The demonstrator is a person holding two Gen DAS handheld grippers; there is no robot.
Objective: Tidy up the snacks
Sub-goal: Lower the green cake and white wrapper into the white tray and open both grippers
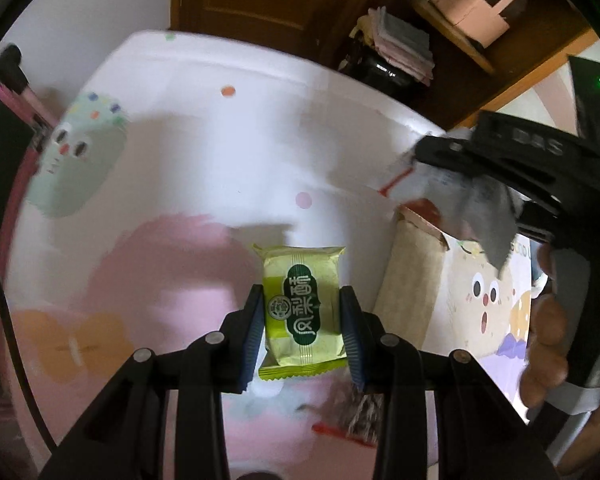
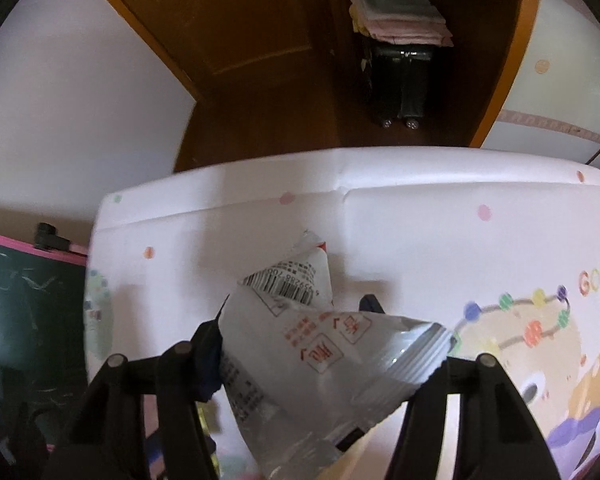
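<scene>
My left gripper (image 1: 302,332) is shut on a yellow-green pineapple cake packet (image 1: 302,312), held above the cartoon-printed table (image 1: 204,160). My right gripper (image 2: 296,340) is shut on a silver-white snack packet (image 2: 300,356) with red print and a barcode, lifted above the table (image 2: 420,240). In the left wrist view the right gripper (image 1: 432,160) shows at the right, with the silver packet (image 1: 460,200) hanging from it over a beige snack packet (image 1: 412,276) lying on the table.
A dark speckled packet with a red edge (image 1: 360,416) lies under my left gripper. A wooden door (image 2: 228,40), a dark suitcase (image 2: 404,84) and stacked cloths (image 2: 400,16) stand beyond the table. A dark board with pink edge (image 2: 20,300) is at left.
</scene>
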